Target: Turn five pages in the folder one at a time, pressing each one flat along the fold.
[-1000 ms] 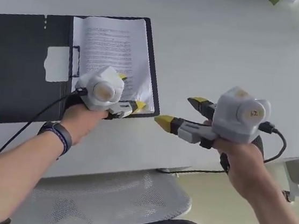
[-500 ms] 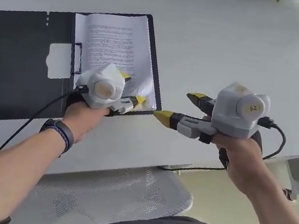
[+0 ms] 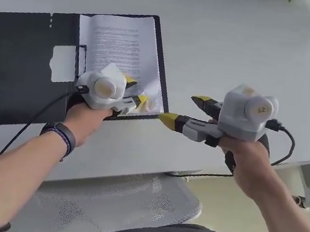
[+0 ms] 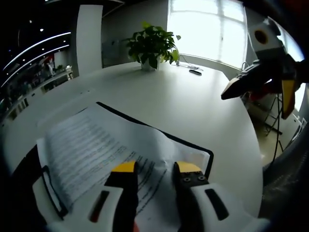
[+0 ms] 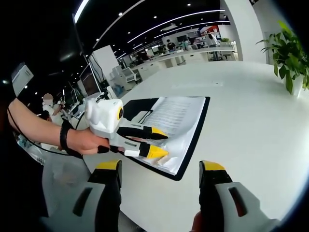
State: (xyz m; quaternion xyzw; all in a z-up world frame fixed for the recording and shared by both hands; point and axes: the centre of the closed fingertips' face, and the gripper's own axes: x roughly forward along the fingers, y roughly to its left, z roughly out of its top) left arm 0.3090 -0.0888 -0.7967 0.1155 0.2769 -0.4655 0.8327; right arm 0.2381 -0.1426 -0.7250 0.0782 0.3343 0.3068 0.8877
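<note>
— Folder [image 3: 15,66]: where does it sit?
— Open on the white counter [image 3: 235,47], with the black cover to the left and the printed top page [image 3: 124,45] on the right half. The left hand-held gripper [image 3: 136,91] is over that page's lower right corner, jaws a little apart. The corner looks slightly curled up, and I cannot tell whether a jaw is under it.
— And the other?
— The right hand-held gripper [image 3: 184,111] hovers just off the folder's right edge, jaws wide apart, holding nothing.
— So how to turn well?
— I would pinch one sheet only, at the very corner, and check that nothing rides along beneath. Then carry it in a low arc toward the fold [image 3: 76,56] rather than tugging outward, which could tear it at the binding. Once it lies over, the free one can stroke along the fold, top to bottom.
</note>
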